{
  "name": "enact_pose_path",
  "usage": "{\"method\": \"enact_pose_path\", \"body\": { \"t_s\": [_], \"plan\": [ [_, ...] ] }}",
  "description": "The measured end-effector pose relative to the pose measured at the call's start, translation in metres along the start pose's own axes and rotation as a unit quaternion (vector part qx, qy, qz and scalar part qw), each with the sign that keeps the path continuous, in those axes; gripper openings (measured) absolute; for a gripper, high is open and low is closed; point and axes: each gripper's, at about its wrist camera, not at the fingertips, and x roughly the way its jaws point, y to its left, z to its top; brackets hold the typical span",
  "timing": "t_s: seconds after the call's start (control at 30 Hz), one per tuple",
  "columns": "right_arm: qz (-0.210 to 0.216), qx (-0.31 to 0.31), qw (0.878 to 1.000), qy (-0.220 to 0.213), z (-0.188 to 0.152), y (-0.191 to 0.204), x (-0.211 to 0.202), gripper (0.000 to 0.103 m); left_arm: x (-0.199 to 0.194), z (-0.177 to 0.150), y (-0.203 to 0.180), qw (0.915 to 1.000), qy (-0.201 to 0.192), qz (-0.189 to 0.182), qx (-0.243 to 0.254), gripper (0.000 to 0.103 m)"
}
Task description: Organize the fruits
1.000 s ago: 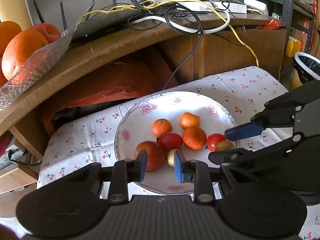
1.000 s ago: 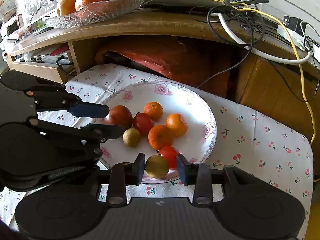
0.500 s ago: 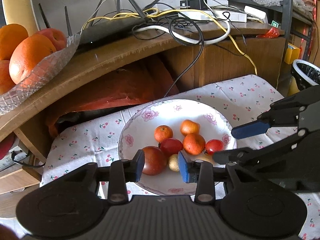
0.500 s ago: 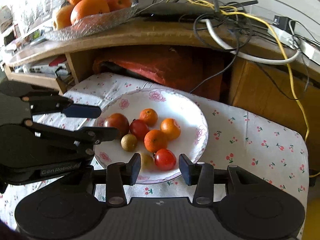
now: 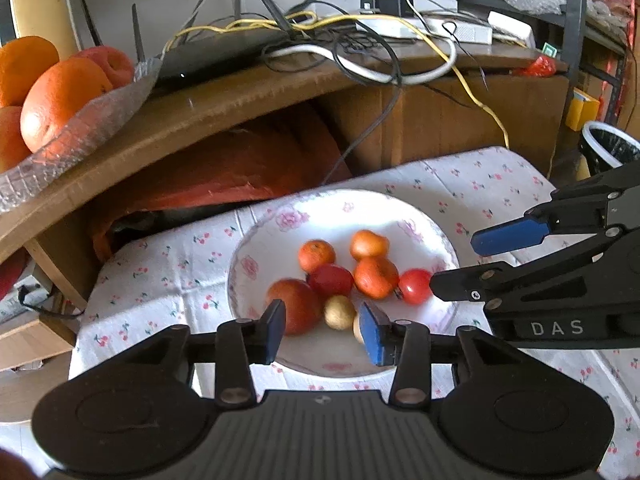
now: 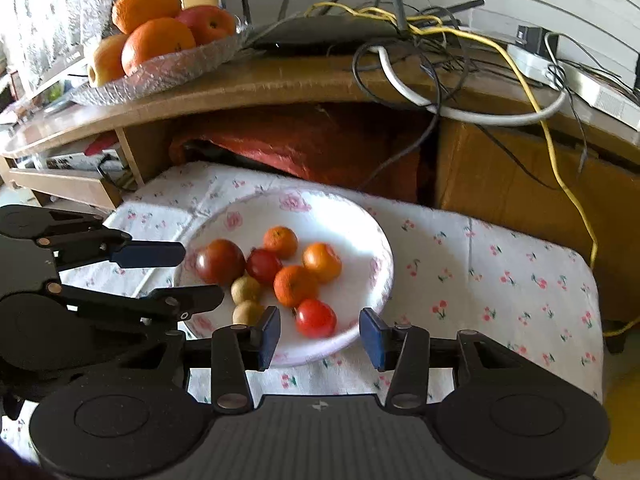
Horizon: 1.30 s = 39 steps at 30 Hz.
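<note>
A white floral plate [image 5: 340, 216] [image 6: 320, 212] sits on the cherry-print cloth and holds all the small fruit. On it are three small oranges [image 6: 295, 285], a dark red round fruit [image 5: 294, 304] [image 6: 220, 260], a red one [image 6: 263, 266], a tomato [image 5: 414, 286] [image 6: 315, 318] and two small tan fruits [image 6: 246, 289]. My left gripper [image 5: 324, 334] [image 6: 180, 276] hangs open and empty over the plate's near-left rim. My right gripper [image 6: 320, 334] [image 5: 476, 260] stands open and empty at the near-right rim, just behind the tomato.
A glass dish [image 6: 168, 68] [image 5: 80, 120] of large oranges and apples rests on the wooden shelf behind. A router and tangled cables [image 6: 420, 40] cover the shelf. Red cloth [image 5: 224, 176] lies beneath it. A lined bin [image 5: 608, 148] stands far right.
My right gripper opened and left a small tan fruit on the plate's near side. Both grippers then drew back and up from the plate.
</note>
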Motion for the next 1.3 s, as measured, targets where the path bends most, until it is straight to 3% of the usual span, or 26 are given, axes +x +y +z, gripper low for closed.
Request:
{"method": "enact_pose_path", "body": {
  "t_s": [0.4,0.83,1.3],
  "plan": [
    [-0.042,0.019,0.999,0.013,-0.024,0.002,-0.028,0.041,-0.021,-0.014,-0.01,0.9983,0.011,-0.011,-0.056,0.064],
    [-0.059,0.009,0.998,-0.01,-0.038,0.013,-0.062,0.043,-0.044,-0.028,-0.029,0.998,-0.001,0.017,-0.061,0.07],
    [-0.063,0.018,0.998,-0.021,-0.054,0.018,-0.089,0.044,-0.069,-0.046,-0.04,0.9937,-0.018,0.054,-0.096,0.091]
  ]
}}
